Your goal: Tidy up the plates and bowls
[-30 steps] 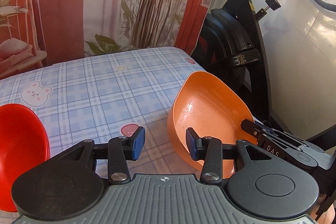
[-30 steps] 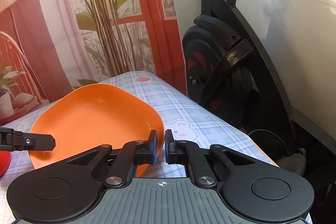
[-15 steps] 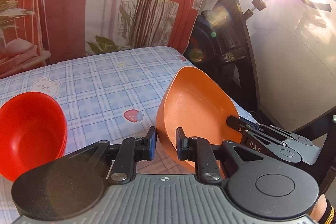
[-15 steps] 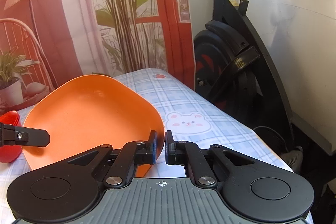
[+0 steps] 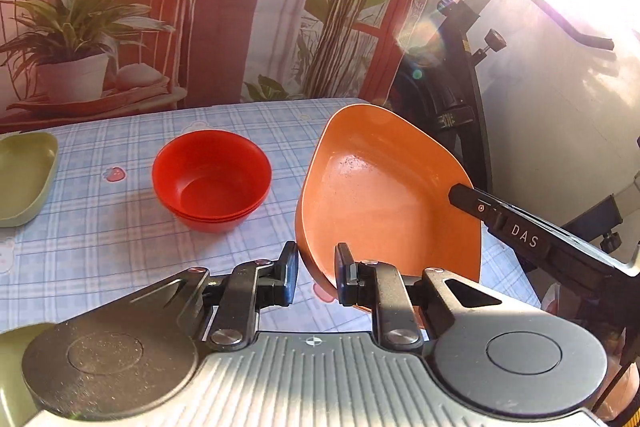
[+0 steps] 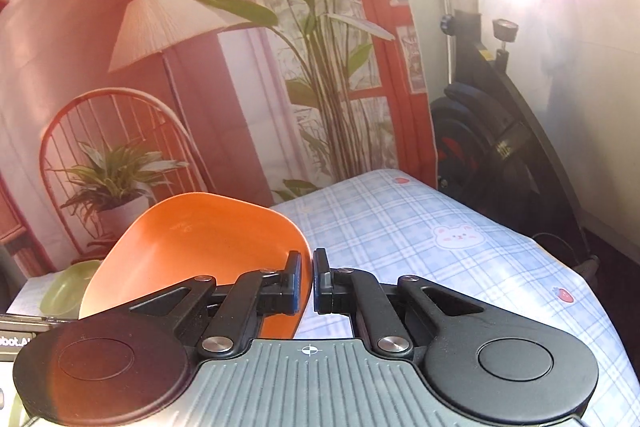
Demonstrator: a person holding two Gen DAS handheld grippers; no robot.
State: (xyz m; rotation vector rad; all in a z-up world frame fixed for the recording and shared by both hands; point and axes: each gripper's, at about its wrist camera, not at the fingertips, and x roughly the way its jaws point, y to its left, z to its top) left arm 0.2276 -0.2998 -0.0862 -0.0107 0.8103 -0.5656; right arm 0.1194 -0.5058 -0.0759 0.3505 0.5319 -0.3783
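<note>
A tilted orange plate [image 5: 380,195] hangs above the checked tablecloth, held at two points. My left gripper [image 5: 316,279] is shut on its near rim, the rim pinched between the blue pads. My right gripper [image 6: 312,281] is shut on the opposite edge of the orange plate [image 6: 200,239]. In the left wrist view the right gripper's fingertips [image 5: 460,193] clamp the plate's right rim. A stack of red bowls [image 5: 212,179] stands on the table left of the plate. A green plate [image 5: 24,179] lies at the far left, and the right wrist view shows the green plate [image 6: 68,287] past the orange one.
The table [image 6: 400,227] has a blue checked cloth and ends at the right. A black exercise bike [image 5: 460,107] stands just beyond that edge. A printed backdrop hangs behind the table. Strong glare fills the upper right of both views.
The left gripper closed onto the plate's near rim. Both grippers rose and drew back with the plate, lifting it off the cloth. The red bowls and green plate came into fuller view.
</note>
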